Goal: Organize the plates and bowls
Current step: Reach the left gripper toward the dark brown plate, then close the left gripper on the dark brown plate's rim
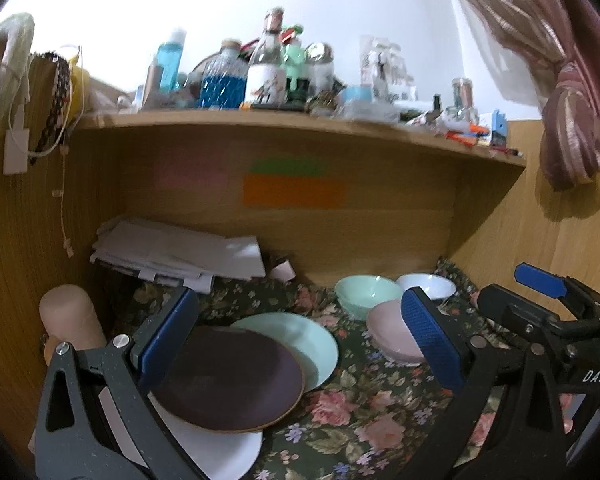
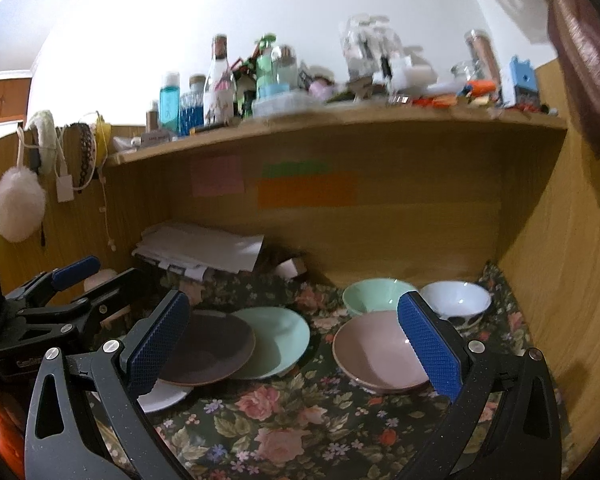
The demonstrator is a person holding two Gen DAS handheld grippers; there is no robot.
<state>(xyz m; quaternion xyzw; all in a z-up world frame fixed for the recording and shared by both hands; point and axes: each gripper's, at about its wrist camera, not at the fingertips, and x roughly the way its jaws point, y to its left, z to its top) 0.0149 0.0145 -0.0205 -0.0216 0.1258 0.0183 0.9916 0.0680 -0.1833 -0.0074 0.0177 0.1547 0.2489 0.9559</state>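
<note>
Three overlapping plates lie on the floral cloth (image 2: pixel 284 432): a dark brown plate (image 1: pixel 228 380) on top, a mint plate (image 1: pixel 304 344) behind it, a white plate (image 1: pixel 224 452) underneath. To their right sit a pink bowl (image 2: pixel 380 354), a mint bowl (image 2: pixel 374 292) and a white bowl (image 2: pixel 456 300), close together. My left gripper (image 1: pixel 300 340) hovers open above the plates, holding nothing. My right gripper (image 2: pixel 294 344) is open and empty too, between the plates and the pink bowl. In the left wrist view the right gripper (image 1: pixel 516 292) shows at the right edge.
A wooden shelf (image 2: pixel 340 120) crowded with bottles overhangs the nook. Papers (image 1: pixel 176 252) are stacked at the back left. A beige cylinder (image 1: pixel 68 316) stands by the left wall. Wooden walls close in both sides, and a curtain (image 1: pixel 560 80) hangs at the upper right.
</note>
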